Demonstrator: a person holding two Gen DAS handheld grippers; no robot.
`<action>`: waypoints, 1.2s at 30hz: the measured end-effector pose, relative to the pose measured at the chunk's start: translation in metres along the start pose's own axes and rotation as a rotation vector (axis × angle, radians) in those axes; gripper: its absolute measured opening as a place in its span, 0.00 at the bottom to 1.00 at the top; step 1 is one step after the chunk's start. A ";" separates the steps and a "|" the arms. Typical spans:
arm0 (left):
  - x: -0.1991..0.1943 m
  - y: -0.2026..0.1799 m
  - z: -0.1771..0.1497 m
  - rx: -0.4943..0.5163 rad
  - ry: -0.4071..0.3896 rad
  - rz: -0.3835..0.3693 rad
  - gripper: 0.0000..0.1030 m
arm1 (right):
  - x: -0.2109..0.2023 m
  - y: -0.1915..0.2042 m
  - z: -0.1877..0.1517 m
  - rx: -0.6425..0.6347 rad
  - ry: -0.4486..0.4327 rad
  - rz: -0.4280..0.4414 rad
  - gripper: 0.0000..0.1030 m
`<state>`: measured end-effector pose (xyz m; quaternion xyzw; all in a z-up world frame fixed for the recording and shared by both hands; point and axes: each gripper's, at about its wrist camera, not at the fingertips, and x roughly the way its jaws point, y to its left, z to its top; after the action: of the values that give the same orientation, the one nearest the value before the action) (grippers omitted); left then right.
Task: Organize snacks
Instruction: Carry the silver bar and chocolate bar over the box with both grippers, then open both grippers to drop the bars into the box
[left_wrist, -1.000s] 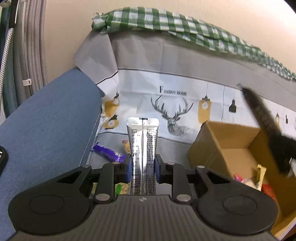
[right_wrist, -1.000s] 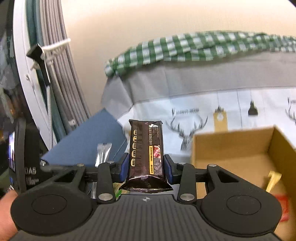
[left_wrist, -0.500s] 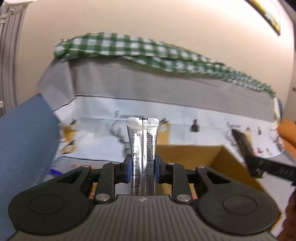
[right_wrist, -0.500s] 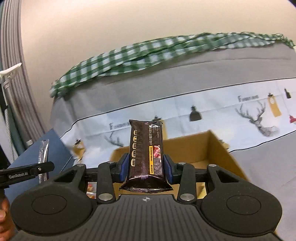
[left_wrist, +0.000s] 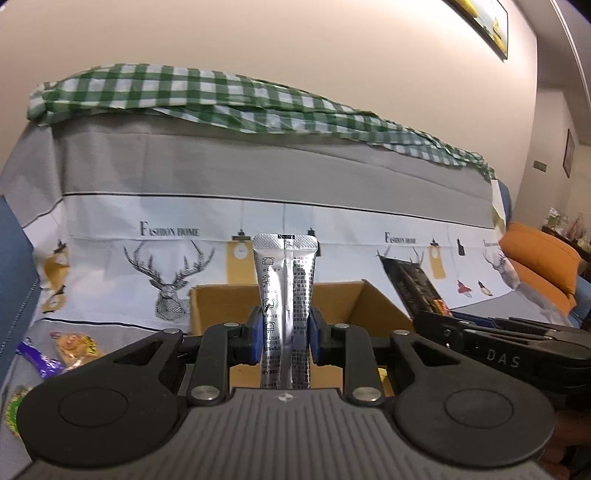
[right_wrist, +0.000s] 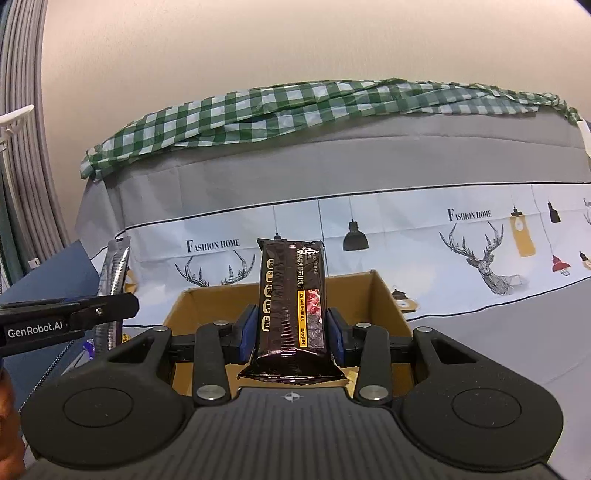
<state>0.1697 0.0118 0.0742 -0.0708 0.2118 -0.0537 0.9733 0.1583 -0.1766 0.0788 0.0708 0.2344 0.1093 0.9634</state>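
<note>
Both grippers have swung over the one cardboard box (left_wrist: 373, 295), now at frame centre. The left gripper (left_wrist: 283, 332) clamps one silver sachet (left_wrist: 284, 280). The right gripper (right_wrist: 291, 332) clamps one dark snack bar (right_wrist: 293, 295).

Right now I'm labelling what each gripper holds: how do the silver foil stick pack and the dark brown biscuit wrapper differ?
The silver foil stick pack is narrow and shiny with black print; the dark brown biscuit wrapper is wider, with a yellow strip and a food picture. The stick pack sits in the left gripper, the wrapper in the right gripper. Both stand upright, clamped by blue pads, in front of the cardboard box.
</note>
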 end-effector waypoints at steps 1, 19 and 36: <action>0.002 -0.001 -0.001 0.000 0.005 -0.005 0.26 | 0.000 -0.001 0.000 0.002 0.003 0.000 0.40; 0.007 0.002 -0.002 -0.031 0.027 -0.007 0.26 | 0.003 0.005 0.000 -0.018 0.018 0.019 0.40; 0.007 0.000 -0.001 -0.034 0.026 -0.007 0.26 | 0.002 0.007 -0.001 -0.033 0.012 0.027 0.40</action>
<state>0.1757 0.0105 0.0708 -0.0875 0.2253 -0.0542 0.9688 0.1585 -0.1691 0.0786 0.0573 0.2372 0.1266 0.9615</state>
